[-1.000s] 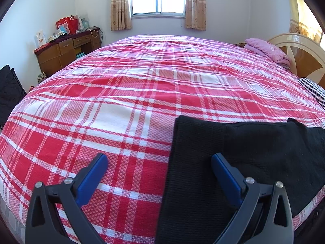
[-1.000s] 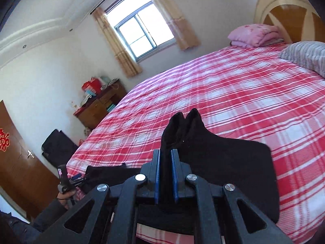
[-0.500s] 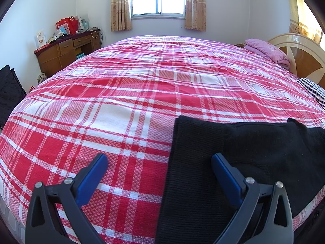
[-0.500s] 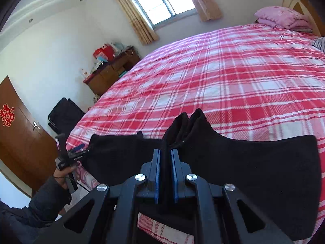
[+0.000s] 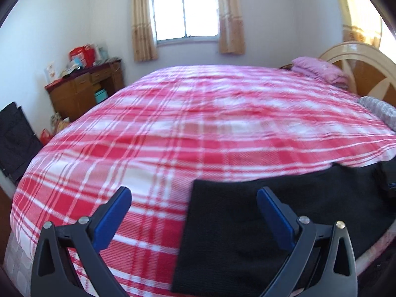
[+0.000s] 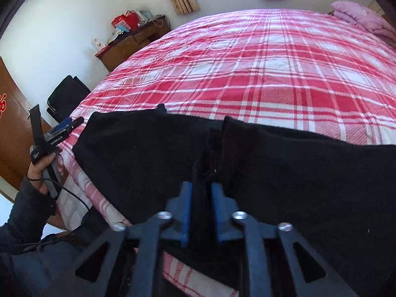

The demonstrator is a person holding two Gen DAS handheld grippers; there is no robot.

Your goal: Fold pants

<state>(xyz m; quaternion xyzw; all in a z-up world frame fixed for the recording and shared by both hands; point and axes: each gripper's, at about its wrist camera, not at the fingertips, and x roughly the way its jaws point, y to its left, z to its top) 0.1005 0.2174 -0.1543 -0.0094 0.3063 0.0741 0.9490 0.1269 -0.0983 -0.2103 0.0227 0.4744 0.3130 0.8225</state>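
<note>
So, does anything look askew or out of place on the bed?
Nothing damaged or spilled. The black pants lie at the bed's near edge, bunched into a ridge where the right tool pinches them; the left tool is open.

Black pants (image 6: 284, 168) on a red-and-white plaid bed (image 6: 272, 69)
Blue fingers (image 5: 112, 219); pink folded blanket (image 5: 319, 70), beige curtains (image 5: 142, 24)
</note>
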